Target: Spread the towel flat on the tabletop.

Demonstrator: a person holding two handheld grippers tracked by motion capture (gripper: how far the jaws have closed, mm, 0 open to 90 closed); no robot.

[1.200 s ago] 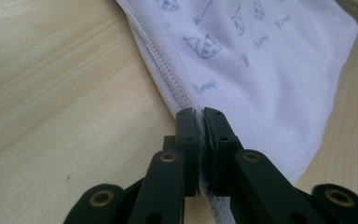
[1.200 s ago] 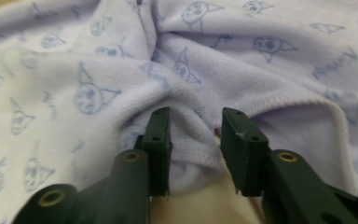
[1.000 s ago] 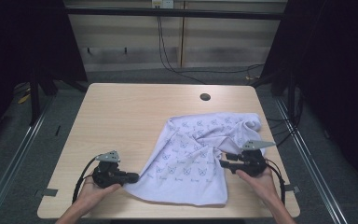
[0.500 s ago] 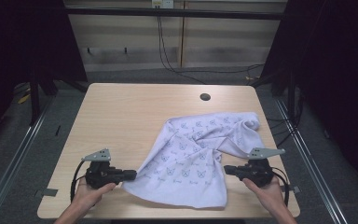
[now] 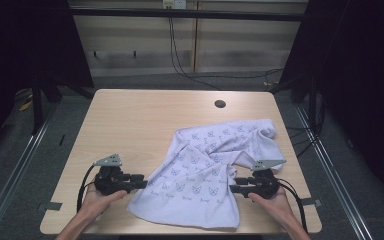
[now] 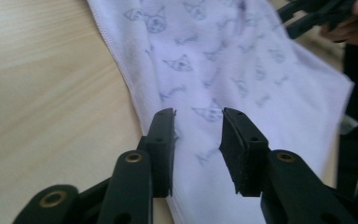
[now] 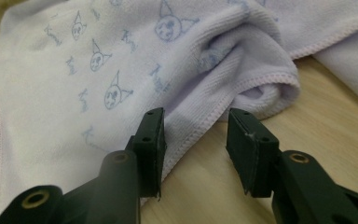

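Note:
A pale lilac towel [image 5: 210, 165] printed with small cat faces lies rumpled on the wooden table [image 5: 130, 125], spread from the front middle toward the back right. My left gripper [image 5: 139, 180] sits at the towel's left edge, open, with the hem [image 6: 135, 98] running between its jaws. My right gripper [image 5: 234, 189] rests at the towel's right edge, open. In the right gripper view a folded hem [image 7: 242, 88] lies just ahead of the open jaws. Nothing is held.
A dark round hole [image 5: 220, 104] marks the table near its back edge. Cables trail from both grippers off the front. Bare wood stretches across the left and back of the table. Metal rails run along both sides on the floor.
Both grippers have drawn back toward the table's front edge. The right one has let go of the towel's right edge, and the towel has settled flatter.

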